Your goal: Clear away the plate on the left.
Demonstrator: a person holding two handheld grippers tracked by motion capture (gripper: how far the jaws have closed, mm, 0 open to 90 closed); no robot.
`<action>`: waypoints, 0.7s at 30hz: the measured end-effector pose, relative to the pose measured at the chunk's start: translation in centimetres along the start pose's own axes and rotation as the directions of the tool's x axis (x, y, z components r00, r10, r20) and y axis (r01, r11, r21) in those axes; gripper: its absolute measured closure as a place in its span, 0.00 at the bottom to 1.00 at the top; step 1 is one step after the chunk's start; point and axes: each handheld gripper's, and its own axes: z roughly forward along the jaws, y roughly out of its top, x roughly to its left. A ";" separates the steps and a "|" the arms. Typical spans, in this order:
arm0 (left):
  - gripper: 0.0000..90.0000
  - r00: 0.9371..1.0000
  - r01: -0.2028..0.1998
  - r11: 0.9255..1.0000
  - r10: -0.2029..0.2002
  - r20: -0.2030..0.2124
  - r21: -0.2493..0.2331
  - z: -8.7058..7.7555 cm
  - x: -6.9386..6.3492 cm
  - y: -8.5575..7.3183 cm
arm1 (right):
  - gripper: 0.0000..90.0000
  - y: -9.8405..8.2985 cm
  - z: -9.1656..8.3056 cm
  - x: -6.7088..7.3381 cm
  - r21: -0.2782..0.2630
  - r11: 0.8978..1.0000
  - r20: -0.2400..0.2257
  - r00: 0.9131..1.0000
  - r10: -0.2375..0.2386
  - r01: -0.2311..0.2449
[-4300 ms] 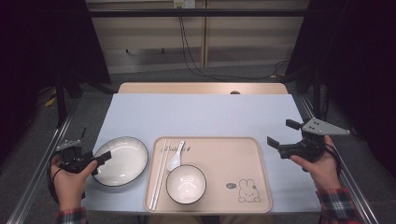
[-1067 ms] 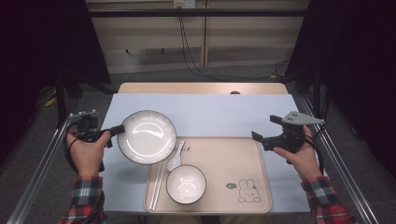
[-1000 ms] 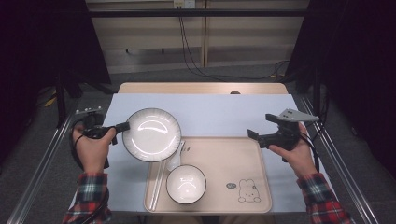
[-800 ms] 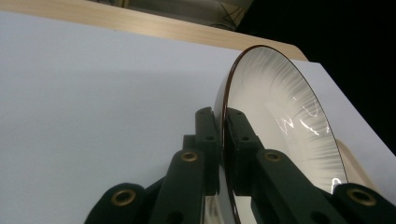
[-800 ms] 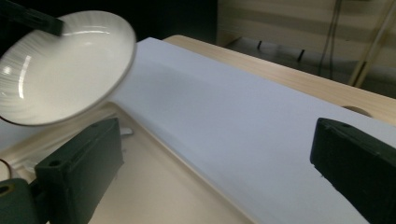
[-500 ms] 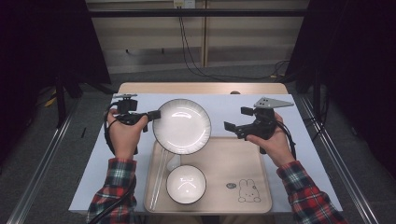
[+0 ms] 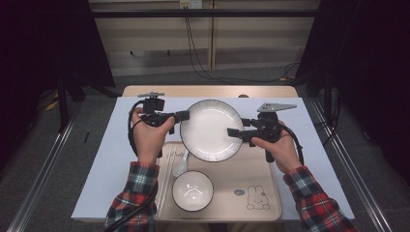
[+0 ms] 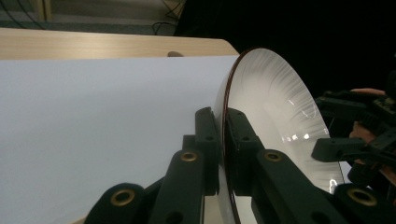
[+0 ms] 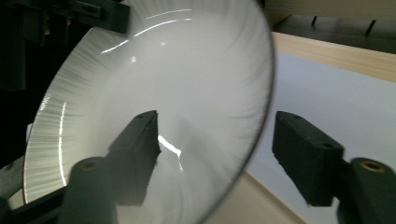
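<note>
Currently the left tool is clamped on the left rim of the white plate, which is held tilted above the bench over the far edge of the tray. Right tool straddles the plate's right rim; its jaws have just been closing, but its pads stand clear of the rim. Small bowl sits in the tray.

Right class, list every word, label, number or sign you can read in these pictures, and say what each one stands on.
Script on the chopstick sleeve at the tray's left: too small to read.
Small dark round mark on the tray: too small to read.
Rabbit drawing beside it: a picture, no words.
Plate and bowl: no text.
</note>
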 end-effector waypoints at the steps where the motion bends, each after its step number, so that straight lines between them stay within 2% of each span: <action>1: 0.95 1.000 -0.008 1.000 0.008 0.005 0.000 0.1 -0.1 0.0 | 0.45 0.0 0.0 0.1 -0.002 1.000 -0.023 1.000 0.003 -0.003; 3: 0.95 1.000 0.000 1.000 0.000 0.024 0.000 0.3 -0.2 -0.1 | 0.49 0.0 0.1 0.3 0.007 1.000 -0.011 1.000 -0.008 0.008; 5: 0.95 0.999 0.004 1.000 -0.004 0.036 -0.008 0.4 -0.1 -0.2 | 0.52 0.0 -0.1 0.2 -0.013 1.000 -0.015 1.000 -0.001 0.001; 9: 0.95 0.999 0.001 1.000 0.000 0.045 -0.018 0.5 -0.3 -0.5 | 0.61 0.0 -0.7 -0.4 -0.012 0.997 -0.037 0.997 0.070 -0.070; 13: 0.95 0.999 -0.009 1.000 0.009 0.051 -0.016 0.8 -0.4 -0.6 | 0.62 0.0 -1.0 -0.3 -0.002 0.997 -0.027 0.997 0.076 -0.076; 15: 0.95 0.999 -0.016 1.000 0.017 0.048 -0.012 0.9 -0.4 -0.7 | 0.65 0.0 -1.2 -0.3 -0.009 0.995 -0.028 0.995 0.097 -0.097; 17: 0.95 0.997 -0.010 1.000 0.011 0.071 -0.011 0.9 -0.3 -0.8 | 0.71 0.1 -1.5 -0.4 -0.025 0.989 -0.056 0.988 0.141 -0.143; 18: 0.95 0.997 -0.018 1.000 0.018 0.070 -0.011 0.9 -0.4 -0.8 | 0.72 0.1 -1.6 -0.5 -0.041 0.987 -0.062 0.987 0.150 -0.153; 19: 0.95 0.997 -0.031 1.000 0.032 0.068 -0.004 1.0 -0.4 -0.8 | 0.74 0.1 -1.7 -0.6 -0.043 0.986 -0.076 0.985 0.157 -0.160; 21: 0.94 0.997 -0.053 0.999 0.052 0.059 0.014 1.2 -0.6 -0.8 | 0.78 0.2 -1.9 -0.6 -0.040 0.982 -0.075 0.981 0.180 -0.183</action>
